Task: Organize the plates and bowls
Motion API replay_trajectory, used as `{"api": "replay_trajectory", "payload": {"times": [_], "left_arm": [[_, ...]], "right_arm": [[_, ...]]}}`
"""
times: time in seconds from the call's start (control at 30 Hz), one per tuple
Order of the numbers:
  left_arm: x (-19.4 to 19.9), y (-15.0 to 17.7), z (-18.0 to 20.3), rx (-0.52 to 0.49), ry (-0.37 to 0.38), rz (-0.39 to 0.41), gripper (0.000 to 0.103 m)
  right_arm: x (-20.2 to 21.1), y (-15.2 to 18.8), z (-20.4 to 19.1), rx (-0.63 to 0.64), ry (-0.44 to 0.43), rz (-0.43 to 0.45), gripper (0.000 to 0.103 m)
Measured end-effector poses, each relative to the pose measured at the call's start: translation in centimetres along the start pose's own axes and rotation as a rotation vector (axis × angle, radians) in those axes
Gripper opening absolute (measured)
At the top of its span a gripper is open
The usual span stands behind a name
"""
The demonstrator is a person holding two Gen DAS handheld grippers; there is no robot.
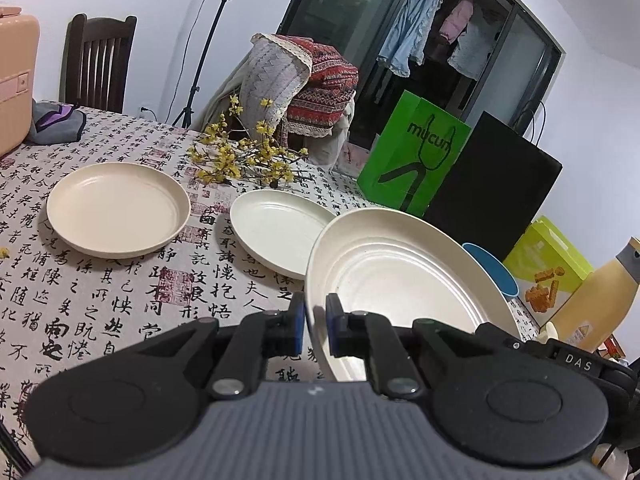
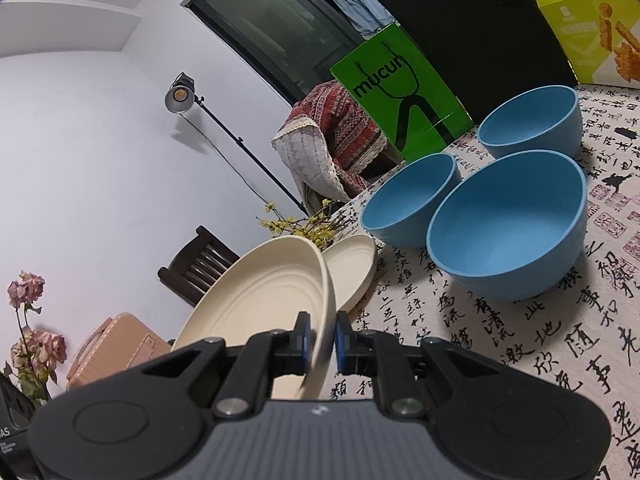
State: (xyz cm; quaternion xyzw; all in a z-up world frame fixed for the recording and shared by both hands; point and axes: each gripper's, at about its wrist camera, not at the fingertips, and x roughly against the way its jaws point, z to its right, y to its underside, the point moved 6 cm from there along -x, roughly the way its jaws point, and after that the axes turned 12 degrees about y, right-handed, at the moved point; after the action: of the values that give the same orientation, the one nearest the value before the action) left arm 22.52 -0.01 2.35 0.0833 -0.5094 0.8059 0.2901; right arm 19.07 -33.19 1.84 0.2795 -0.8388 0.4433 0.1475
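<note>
Plate [image 1: 400,276] rim pinched on opposite sides by left tongs [image 1: 315,322] and right tongs [image 2: 322,336].

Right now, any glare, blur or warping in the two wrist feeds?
Left wrist: sharp; fisheye bends the dark doorway, soft sheen on the held plate, a light blown out at the top edge. Right wrist: horizon tilted, lit lamp throws a wall shadow, bowls cast soft shadows.

White walls [image 2: 80,160] close the room. A dark wooden chair [image 1: 98,62] stands behind the table's calligraphy-print cloth [image 1: 100,292]. A lit lamp [image 2: 180,96] on a black stand leans by the dark window [image 2: 276,28], near a chair draped with patterned throws [image 1: 320,84].
</note>
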Motion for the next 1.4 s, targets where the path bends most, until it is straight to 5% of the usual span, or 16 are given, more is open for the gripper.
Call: {"api": "replay_trajectory", "payload": {"times": [1.4], "left_arm": [[1.0,3.0,1.4,-0.106,0.05,-0.038,0.012]], "right_arm": [[2.7,1.4,2.1,-0.001,0.002,0.006,0.012]]}}
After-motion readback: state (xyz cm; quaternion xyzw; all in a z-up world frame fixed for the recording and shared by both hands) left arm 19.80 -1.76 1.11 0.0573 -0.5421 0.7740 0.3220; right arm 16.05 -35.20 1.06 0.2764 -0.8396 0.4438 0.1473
